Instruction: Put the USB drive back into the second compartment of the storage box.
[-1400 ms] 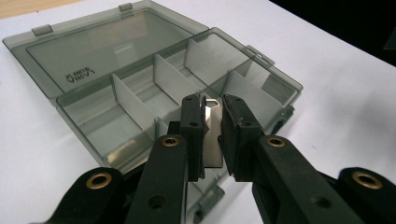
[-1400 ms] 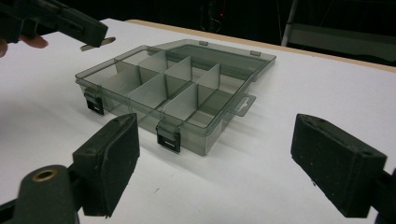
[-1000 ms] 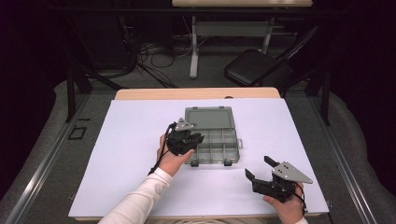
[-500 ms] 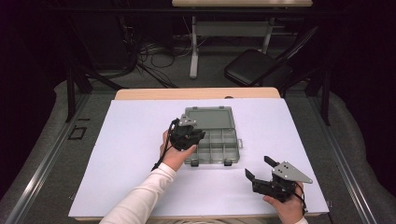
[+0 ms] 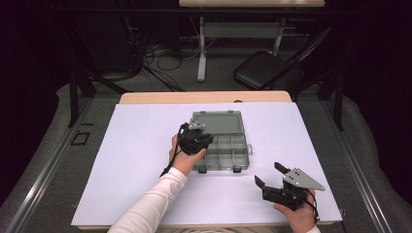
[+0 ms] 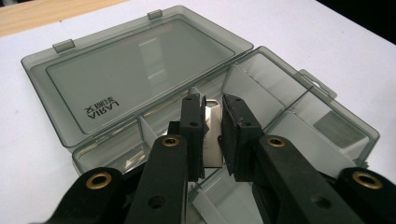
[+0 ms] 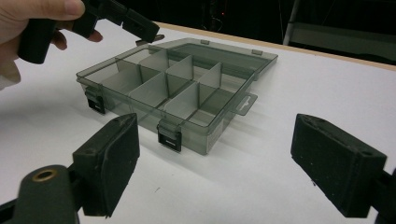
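A smoky clear plastic organiser box (image 5: 228,150) lies open mid-table, its lid (image 5: 217,122) flat behind the tray. The tray holds several compartments split by pale dividers (image 7: 180,100). My left gripper (image 5: 197,141) hovers over the tray's left end. In the left gripper view its jaws (image 6: 212,105) stand nearly together, pinching a thin pale divider plate (image 6: 212,140) upright above a compartment. My right gripper (image 5: 269,174) rests near the table's front right, jaws wide apart and empty. In the right gripper view (image 7: 217,135) it faces the box's latched front wall (image 7: 168,135).
A white sheet (image 5: 136,160) covers the wooden table (image 5: 204,97). Behind the table are a black chair (image 5: 265,73), another table's legs and loose cables on the floor. A metal rail (image 5: 43,170) runs along the left.
My left gripper has edged slightly up and right over the box's tray. The right gripper and the box have stayed put.
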Available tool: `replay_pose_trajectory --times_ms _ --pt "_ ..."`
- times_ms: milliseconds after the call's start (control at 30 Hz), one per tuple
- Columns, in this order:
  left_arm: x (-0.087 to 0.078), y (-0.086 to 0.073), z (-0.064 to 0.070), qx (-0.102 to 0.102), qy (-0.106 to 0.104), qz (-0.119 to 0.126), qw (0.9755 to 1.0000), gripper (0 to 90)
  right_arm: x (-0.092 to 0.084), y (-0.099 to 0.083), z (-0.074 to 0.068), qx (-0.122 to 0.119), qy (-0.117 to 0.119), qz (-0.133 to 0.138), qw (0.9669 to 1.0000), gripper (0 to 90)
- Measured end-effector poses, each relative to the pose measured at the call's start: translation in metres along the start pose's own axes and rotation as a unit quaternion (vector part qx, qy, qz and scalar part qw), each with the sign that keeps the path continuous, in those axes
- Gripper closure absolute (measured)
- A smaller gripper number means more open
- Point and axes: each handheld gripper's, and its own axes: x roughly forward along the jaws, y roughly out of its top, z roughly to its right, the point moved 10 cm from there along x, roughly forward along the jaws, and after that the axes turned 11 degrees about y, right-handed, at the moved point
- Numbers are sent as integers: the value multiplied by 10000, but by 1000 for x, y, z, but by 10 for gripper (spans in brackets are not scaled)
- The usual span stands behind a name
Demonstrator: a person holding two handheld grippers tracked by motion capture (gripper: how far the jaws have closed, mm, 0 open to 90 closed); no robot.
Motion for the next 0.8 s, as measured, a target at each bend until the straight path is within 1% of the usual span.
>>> replay_pose_trajectory --times_ms 267,300,467,533,567,633,800 --pt "11 -4 -1 -40 82 -86 9999 795 0 0 0 -1 0 -14 10000 152" --pt "11 -5 -2 9 76 -117 9999 795 0 0 0 1 2 -16 10000 152" --pt "17 -9 1 35 122 -179 9998 795 0 0 0 -1 9 -12 10000 152" --pt "19 -10 1 79 117 -236 9996 795 0 0 0 -10 7 -20 10000 152" --pt "20 -10 1 70 133 -214 9997 794 0 0 0 -7 5 -18 10000 152" --pt "21 -11 1 92 129 -246 9996 795 0 0 0 -11 5 -20 10000 152" --pt "23 -11 2 58 141 -230 9996 794 0 -1 0 -15 8 -23 10000 152"
